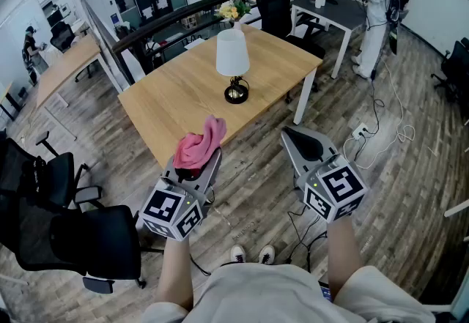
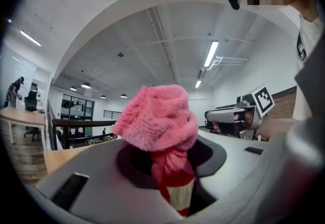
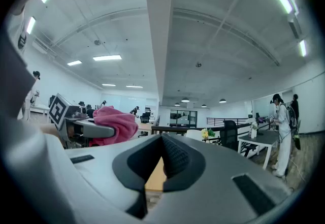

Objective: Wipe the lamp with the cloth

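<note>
Cloth (image 2: pixel 157 116) crowds the left gripper view; head view shows the lamp (image 1: pixel 233 56).

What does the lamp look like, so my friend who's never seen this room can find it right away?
Look for the big light wooden table in the middle of the room. The lamp stands alone on it, toward the far side. It has a plain white shade on a thin stem and a round dark base, unlike the yellow flowers behind it.
</note>
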`<state>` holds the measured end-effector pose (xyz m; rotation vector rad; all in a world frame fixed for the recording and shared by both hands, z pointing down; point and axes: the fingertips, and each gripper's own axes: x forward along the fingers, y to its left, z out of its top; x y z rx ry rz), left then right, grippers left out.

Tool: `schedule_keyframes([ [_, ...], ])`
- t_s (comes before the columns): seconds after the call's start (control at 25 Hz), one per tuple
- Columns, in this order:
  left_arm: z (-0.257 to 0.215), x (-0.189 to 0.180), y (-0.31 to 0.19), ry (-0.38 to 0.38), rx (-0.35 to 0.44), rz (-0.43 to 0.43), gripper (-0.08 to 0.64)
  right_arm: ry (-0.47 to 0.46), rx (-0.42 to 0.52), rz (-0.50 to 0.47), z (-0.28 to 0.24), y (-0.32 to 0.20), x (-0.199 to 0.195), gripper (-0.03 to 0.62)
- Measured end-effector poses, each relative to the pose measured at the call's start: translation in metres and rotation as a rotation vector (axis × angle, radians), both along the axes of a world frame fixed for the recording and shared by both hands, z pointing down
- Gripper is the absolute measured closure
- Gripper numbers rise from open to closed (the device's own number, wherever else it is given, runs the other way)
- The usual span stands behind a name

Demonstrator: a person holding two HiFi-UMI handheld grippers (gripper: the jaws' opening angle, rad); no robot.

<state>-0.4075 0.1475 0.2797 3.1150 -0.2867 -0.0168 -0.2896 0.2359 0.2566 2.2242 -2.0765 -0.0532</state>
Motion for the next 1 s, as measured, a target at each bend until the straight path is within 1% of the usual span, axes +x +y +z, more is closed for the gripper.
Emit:
schedule_keyframes([
  [0.12,-0.002,0.004,-0.001,0.006,-0.005,0.006,0.39,-0.015,0.006,-0.013,0.003,-0.005,0.0,0.589],
  [0.28,0.005,0.012,0.001,-0.009,-0.012,0.003,0.39,-0.068,0.025,-0.017,0.008,-0.002,0.009,0.586],
  [0.44,0.01,0.018,0.0,-0.008,-0.036,-0.012,0.39,-0.075,0.024,-0.003,0.013,-0.003,0.02,0.584],
  [0.56,0.017,0.027,0.005,-0.021,-0.041,-0.015,0.39,-0.092,0.034,0.0,0.016,0.0,0.03,0.58],
  [0.72,0.021,0.037,0.003,-0.024,-0.046,-0.03,0.39,-0.122,0.03,-0.025,0.02,-0.003,0.039,0.583],
  [1.0,0.031,0.062,-0.026,-0.027,-0.045,-0.052,0.39,-0.109,0.025,-0.038,0.026,-0.031,0.067,0.584],
])
